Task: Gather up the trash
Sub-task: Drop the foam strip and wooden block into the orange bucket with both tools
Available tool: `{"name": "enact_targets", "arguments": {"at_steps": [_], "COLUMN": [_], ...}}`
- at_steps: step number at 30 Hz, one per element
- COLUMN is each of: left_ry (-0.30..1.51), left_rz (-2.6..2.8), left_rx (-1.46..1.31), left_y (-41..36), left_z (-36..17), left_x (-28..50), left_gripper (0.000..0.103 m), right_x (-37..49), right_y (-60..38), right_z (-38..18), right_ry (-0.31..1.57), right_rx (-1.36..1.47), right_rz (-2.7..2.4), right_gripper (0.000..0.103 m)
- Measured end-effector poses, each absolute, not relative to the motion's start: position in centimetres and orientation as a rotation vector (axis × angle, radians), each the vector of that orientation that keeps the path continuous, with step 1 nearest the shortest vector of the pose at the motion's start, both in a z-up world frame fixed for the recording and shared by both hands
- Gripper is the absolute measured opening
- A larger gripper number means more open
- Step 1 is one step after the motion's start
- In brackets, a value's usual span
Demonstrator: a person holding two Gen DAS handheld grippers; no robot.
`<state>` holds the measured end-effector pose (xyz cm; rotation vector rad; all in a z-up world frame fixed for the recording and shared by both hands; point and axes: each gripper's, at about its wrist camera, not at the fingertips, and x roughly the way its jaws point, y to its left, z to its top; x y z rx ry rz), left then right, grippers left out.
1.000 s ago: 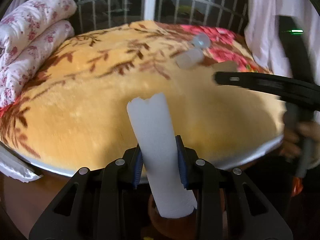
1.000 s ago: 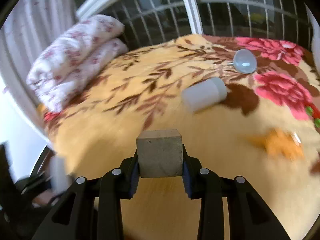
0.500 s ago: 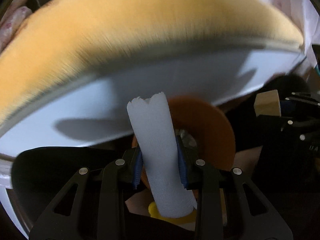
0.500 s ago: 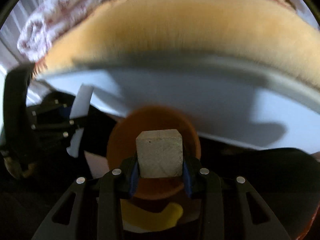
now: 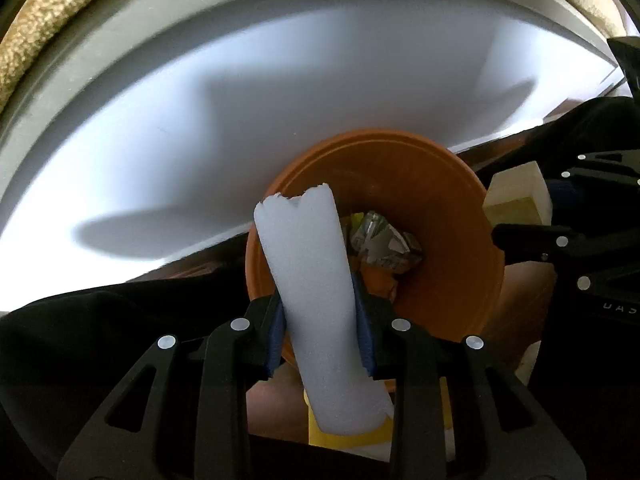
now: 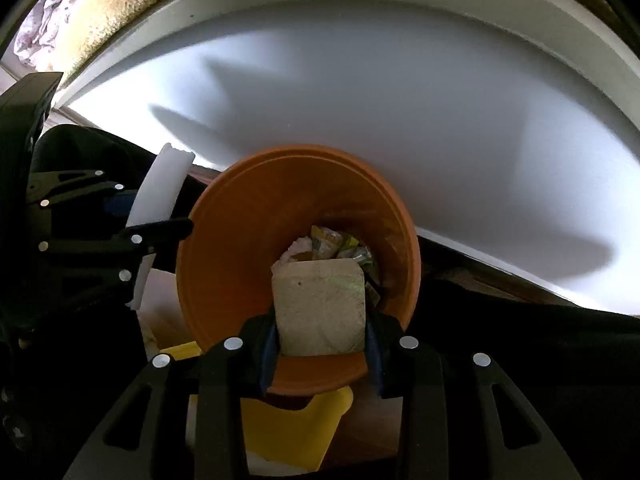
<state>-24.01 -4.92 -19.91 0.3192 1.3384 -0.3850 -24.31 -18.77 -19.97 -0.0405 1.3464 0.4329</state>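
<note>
An orange bin [image 5: 440, 248] [image 6: 248, 224] stands on the floor beside the bed's white side panel [image 5: 240, 128]. Crumpled wrappers [image 5: 380, 240] [image 6: 332, 244] lie at its bottom. My left gripper [image 5: 320, 320] is shut on a white foam strip [image 5: 312, 288], held just over the bin's left rim. My right gripper [image 6: 320, 332] is shut on a beige foam cube [image 6: 320, 308] above the bin's near rim. Each view shows the other gripper at its edge: the cube [image 5: 516, 196] at right, the strip [image 6: 160, 184] at left.
A yellow object [image 6: 292, 428] lies on the floor under the bin's near side. The bed's fuzzy yellow blanket [image 5: 48, 12] overhangs the panel at the top. Dark fabric [image 5: 100, 340] fills the lower left and right.
Both grippers came down from over the bed, tipped to point at the floor and closed in on the orange bin. The strip and the cube stay gripped.
</note>
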Motion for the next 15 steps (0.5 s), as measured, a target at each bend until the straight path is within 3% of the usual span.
{"name": "enact_targets", "arguments": {"at_steps": [10, 11, 12, 13, 15], "left_ry": [1.332, 1.323, 1.315, 1.313, 1.302], "left_rz": [-0.385, -0.374, -0.348, -0.336, -0.310], "left_rx": [0.321, 0.325, 0.339, 0.345, 0.352], "left_y": [-5.1, -5.1, -5.2, -5.0, -4.9], "left_z": [-19.7, -19.6, -19.6, -19.6, -19.5], "left_x": [-24.1, -24.1, -24.1, -23.9, -23.9], "left_gripper": [0.032, 0.036, 0.055, 0.078, 0.083], "right_x": [-24.1, -24.0, -24.1, -24.0, -24.1], "right_y": [-19.1, -19.1, -19.2, -19.4, -19.9], "right_z": [-20.0, -20.0, -19.9, -19.8, -19.3], "right_ry": [1.350, 1.350, 1.348, 1.340, 1.308], "right_rx": [-0.043, -0.044, -0.045, -0.049, -0.039], "right_rz": [0.434, 0.433, 0.433, 0.417, 0.405], "right_gripper": [0.037, 0.042, 0.065, 0.073, 0.076]}}
